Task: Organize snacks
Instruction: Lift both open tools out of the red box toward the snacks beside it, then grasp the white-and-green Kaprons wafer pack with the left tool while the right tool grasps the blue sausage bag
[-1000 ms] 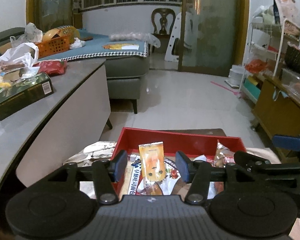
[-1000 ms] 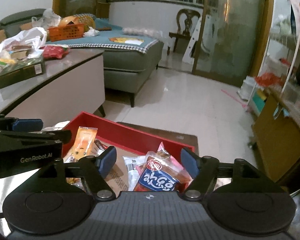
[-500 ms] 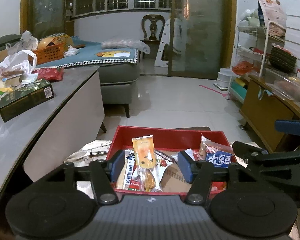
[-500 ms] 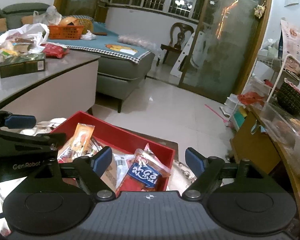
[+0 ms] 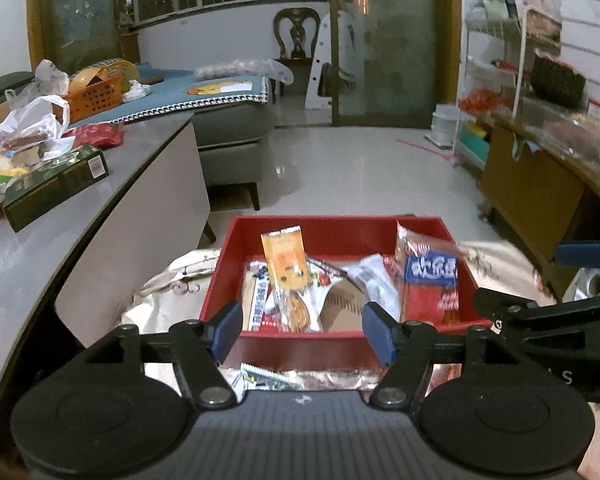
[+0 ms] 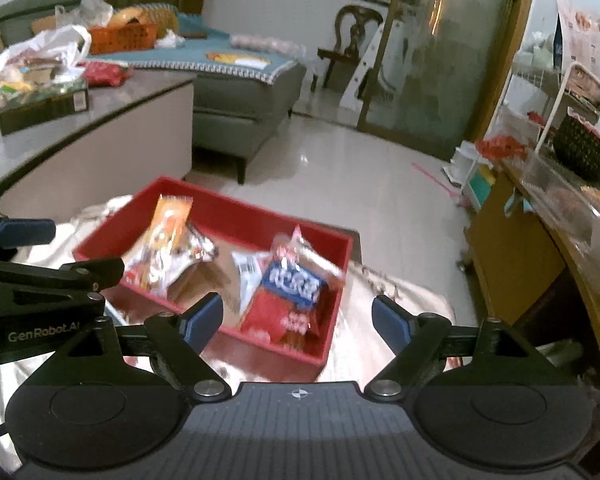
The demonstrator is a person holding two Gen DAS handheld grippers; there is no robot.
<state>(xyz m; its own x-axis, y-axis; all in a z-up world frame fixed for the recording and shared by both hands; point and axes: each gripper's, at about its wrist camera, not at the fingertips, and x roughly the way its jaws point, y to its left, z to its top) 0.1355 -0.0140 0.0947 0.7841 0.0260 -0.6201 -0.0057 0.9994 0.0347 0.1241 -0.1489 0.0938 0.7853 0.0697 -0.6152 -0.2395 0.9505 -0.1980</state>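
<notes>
A red box (image 5: 336, 232) (image 6: 220, 204) sits on a cloth-covered low table and holds several snack packs. An orange packet (image 5: 284, 258) (image 6: 170, 220) leans upright at its left. A red and blue packet (image 5: 430, 276) (image 6: 292, 292) stands at its right. My left gripper (image 5: 302, 328) is open and empty, just short of the box's near wall. My right gripper (image 6: 298, 320) is open and empty, above the box's near right corner. Each gripper shows at the edge of the other's view.
A silver snack wrapper (image 5: 284, 378) lies on the cloth in front of the box. A grey counter (image 5: 32, 240) at the left carries a green box (image 5: 56, 186) and a white bag (image 5: 20, 136). A wooden cabinet (image 5: 532, 196) stands at the right; tiled floor lies beyond.
Both grippers have drawn back and up from the box and opened wider. More of the box and the cloth in front of it now shows.
</notes>
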